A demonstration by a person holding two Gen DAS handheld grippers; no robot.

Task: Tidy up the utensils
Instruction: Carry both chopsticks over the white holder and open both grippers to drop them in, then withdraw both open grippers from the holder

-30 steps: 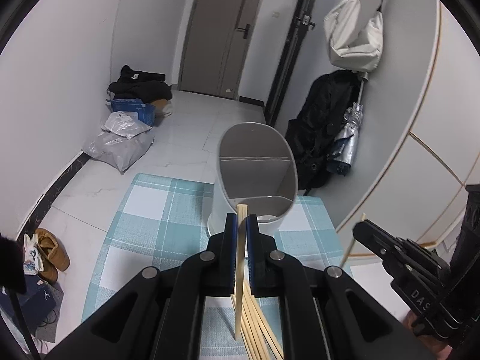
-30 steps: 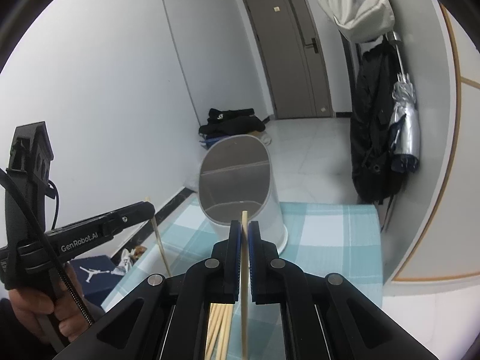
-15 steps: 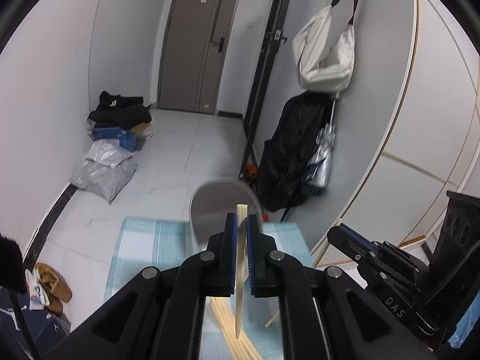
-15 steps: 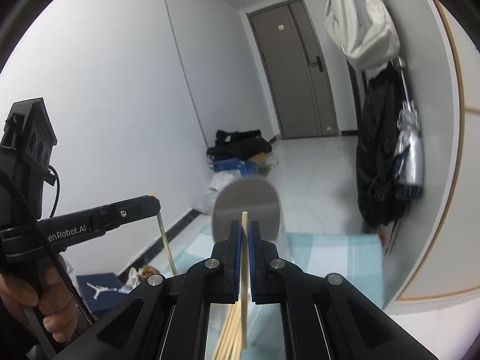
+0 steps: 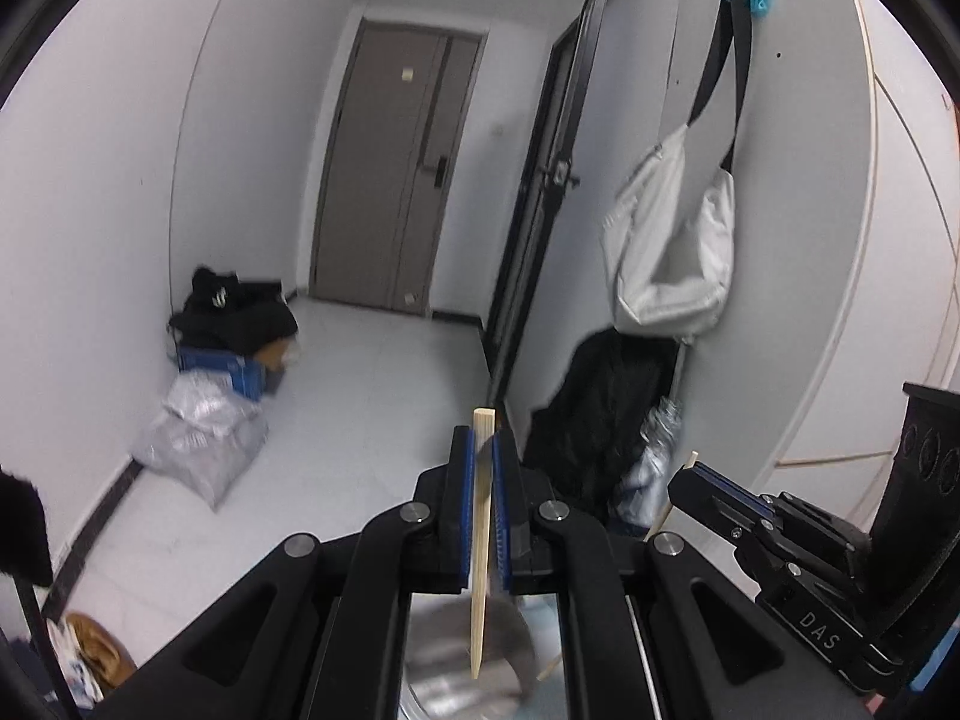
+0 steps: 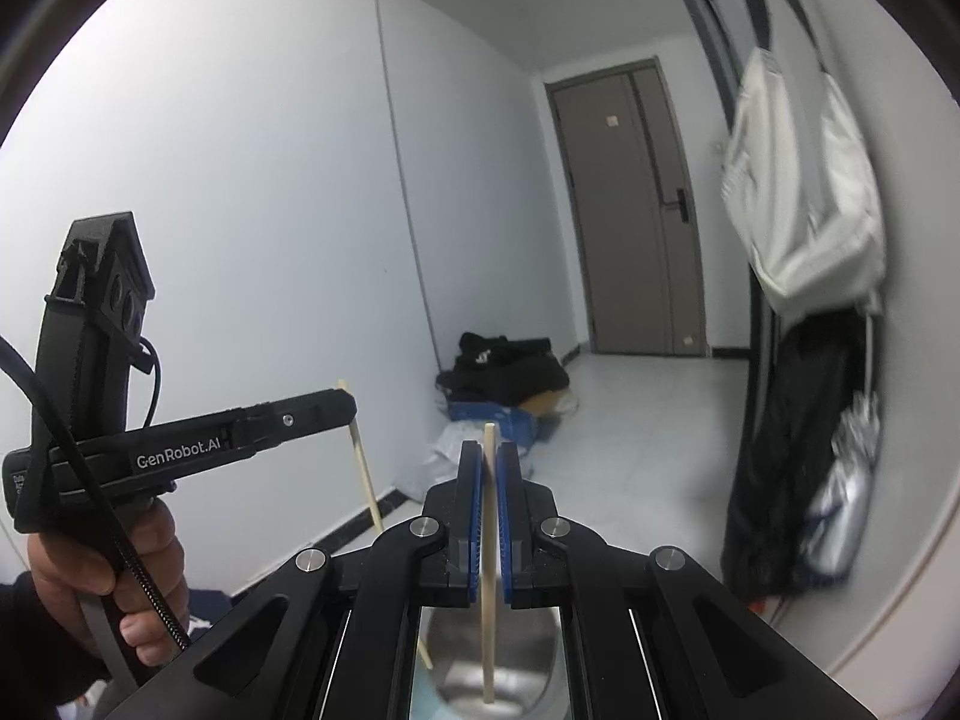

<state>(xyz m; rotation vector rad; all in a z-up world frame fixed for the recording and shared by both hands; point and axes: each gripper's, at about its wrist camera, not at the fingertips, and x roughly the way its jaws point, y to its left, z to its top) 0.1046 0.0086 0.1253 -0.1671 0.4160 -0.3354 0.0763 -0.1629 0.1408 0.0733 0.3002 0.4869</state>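
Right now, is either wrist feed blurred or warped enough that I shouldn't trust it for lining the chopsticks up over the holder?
Left wrist view: holder smeared by motion blur, room soft; tongs and chopstick sharp. Right wrist view: white bag streaked, holder soft with glare; tongs and their chopstick crisp. Both views bend walls and door at the edges; trust only the centre.

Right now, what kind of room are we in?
Probably the entrance hall of a flat. There is a door at the far end, a white bag hanging from a wall hook above a dark coat, and shoes on the floor.
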